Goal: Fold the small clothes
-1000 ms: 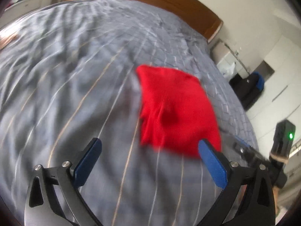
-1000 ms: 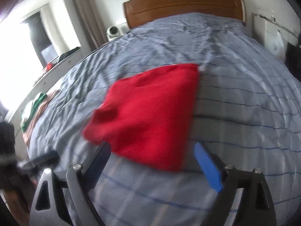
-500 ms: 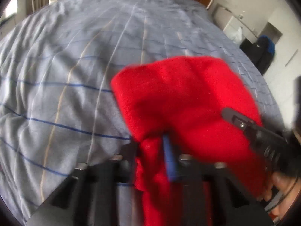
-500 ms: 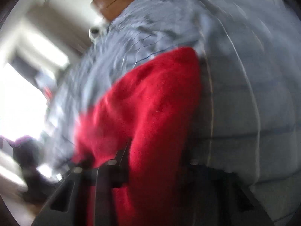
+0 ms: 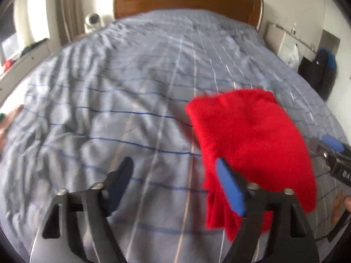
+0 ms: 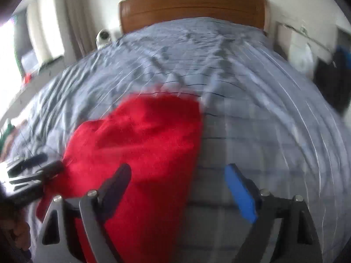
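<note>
Both jaws just reopened with nothing pinched: left gripper [image 5: 175, 184] and right gripper [image 6: 178, 186] spread wide, red garment [image 5: 248, 135] dropped folded near bed's [image 5: 109, 100] near edge, likely fold complete.

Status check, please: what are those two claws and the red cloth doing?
Left gripper, right gripper: jaws just opened, empty. Red cloth released on bed. Nothing in the way.

The grey striped bedspread [image 5: 122, 100] lies bare and open across its left side and up to the wooden headboard [image 5: 186, 2]. The red garment [image 5: 250, 140] covers the near right part, with the right gripper [image 5: 329, 151] just beside its edge.
</note>
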`<state>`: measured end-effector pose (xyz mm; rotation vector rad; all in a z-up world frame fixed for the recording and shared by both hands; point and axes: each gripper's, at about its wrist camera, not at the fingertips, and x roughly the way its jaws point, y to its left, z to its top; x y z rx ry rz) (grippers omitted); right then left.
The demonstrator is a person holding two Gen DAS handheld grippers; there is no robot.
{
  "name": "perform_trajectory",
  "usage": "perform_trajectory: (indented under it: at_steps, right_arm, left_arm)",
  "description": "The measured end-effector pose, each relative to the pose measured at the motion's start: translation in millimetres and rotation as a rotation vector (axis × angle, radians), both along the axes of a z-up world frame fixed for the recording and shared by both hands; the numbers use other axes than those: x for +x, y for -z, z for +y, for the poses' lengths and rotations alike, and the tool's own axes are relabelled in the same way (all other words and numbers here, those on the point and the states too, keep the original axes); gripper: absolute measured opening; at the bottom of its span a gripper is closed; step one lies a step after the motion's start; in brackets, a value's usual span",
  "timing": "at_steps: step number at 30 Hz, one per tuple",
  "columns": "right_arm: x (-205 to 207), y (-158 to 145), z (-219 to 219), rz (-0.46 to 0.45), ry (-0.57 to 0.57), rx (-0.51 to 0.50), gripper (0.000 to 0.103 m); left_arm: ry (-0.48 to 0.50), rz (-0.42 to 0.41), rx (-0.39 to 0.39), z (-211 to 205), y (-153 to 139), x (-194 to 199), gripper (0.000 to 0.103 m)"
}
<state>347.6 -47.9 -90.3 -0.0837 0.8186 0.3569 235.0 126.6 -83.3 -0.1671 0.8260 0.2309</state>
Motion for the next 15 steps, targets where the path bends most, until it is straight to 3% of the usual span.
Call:
perform_trajectory:
  at_steps: [2,8,15]
  right_arm:
    - [-16,-6,-10,-0.009,-0.012,-0.012,0.089]
    - [-74,-32,-24,-0.018,-0.063,0.03,0.094]
    - [-130,-58,-13,-0.085,-0.125,-0.003,0.094]
  left_arm:
    - [-0.016,-0.037,0.041,-4,-13,-18,0.097]
    - [-0.016,-0.089,0.112,-23,-40,-51,0.1]
    - [-0.015,-0.123,0.158,-43,-62,-82,0.1]
